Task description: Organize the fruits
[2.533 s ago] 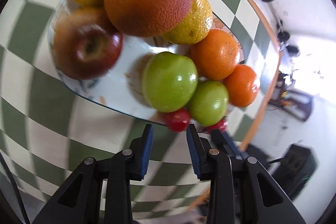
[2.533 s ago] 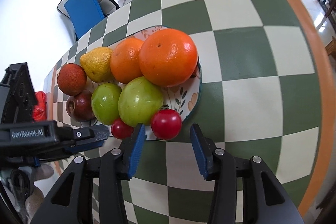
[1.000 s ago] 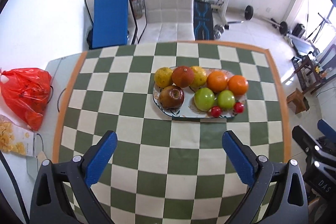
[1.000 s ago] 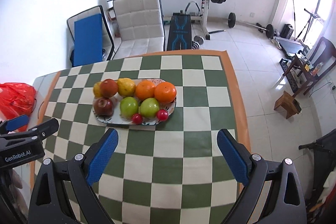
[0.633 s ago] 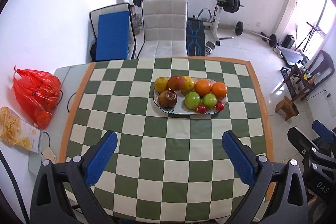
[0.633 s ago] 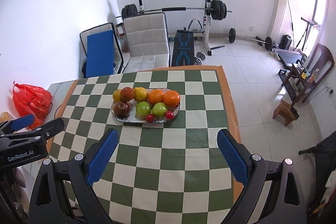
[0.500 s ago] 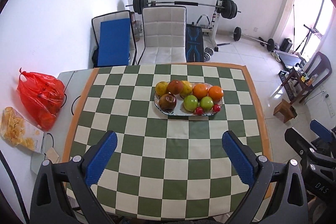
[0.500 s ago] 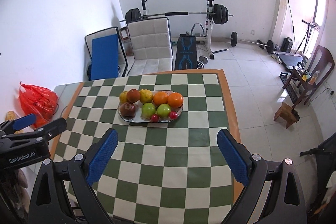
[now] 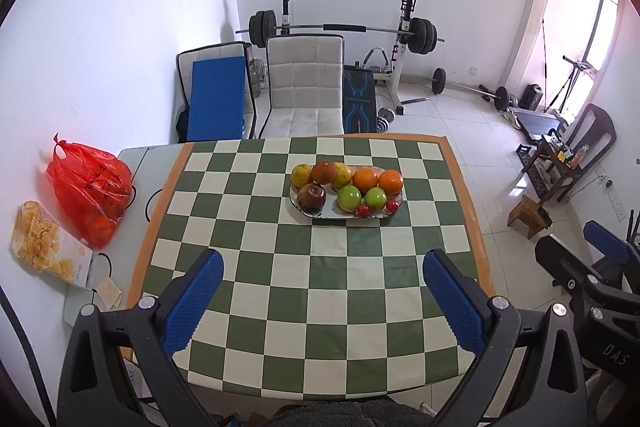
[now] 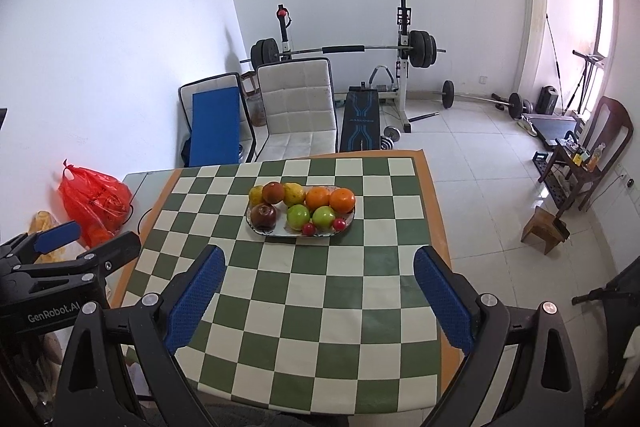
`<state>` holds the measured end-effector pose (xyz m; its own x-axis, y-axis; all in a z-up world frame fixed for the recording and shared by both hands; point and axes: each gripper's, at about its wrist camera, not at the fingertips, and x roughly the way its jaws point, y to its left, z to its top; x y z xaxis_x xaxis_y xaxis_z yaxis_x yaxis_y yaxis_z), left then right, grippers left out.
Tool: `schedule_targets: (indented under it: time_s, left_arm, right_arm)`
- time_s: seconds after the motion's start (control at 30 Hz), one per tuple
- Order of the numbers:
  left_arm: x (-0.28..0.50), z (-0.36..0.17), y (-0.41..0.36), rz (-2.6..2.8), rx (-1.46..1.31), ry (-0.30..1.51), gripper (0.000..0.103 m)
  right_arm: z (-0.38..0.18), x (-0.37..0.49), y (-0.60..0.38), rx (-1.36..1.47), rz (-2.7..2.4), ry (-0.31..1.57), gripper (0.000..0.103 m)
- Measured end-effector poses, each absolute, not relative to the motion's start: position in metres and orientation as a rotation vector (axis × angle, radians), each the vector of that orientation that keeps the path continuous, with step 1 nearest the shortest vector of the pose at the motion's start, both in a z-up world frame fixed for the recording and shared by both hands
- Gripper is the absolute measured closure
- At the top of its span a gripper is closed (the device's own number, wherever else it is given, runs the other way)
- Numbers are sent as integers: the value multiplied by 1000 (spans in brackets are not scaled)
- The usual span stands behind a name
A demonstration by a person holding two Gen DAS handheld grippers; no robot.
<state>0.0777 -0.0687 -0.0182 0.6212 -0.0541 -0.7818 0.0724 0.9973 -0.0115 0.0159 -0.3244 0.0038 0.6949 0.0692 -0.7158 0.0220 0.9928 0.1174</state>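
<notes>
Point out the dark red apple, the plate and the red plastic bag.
dark red apple (image 9: 311, 196), left wrist view, top by the stem.
plate (image 9: 335, 214), left wrist view, bare front area.
red plastic bag (image 10: 96, 203), right wrist view, middle.

Bright daylight from the right, sharp, fisheye-curved edges.

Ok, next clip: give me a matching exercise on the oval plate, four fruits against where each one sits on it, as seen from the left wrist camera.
Things:
1. dark red apple
2. round orange
3. small red cherry tomato
4. yellow lemon

Places on the oval patterned plate:
A. back row, right end
B. front row, left end
C. back row, left end
D. front row, right end

Pairs: 1-B, 2-A, 3-D, 4-C
</notes>
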Motion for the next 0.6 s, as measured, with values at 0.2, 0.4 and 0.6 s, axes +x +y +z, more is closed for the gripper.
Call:
schedule_targets:
  time_s: [0.2,0.4,0.6]
  left_arm:
    - [73,-13,-66,-67,22,881,1]
    - [77,-15,-67,-59,22,895,1]
    - [94,-21,-68,-43,11,885,1]
  right_arm:
    - [8,9,-323,127,25,803,5]
    - [7,10,-323,122,32,803,5]
    - [-5,39,-327,116,30,810,5]
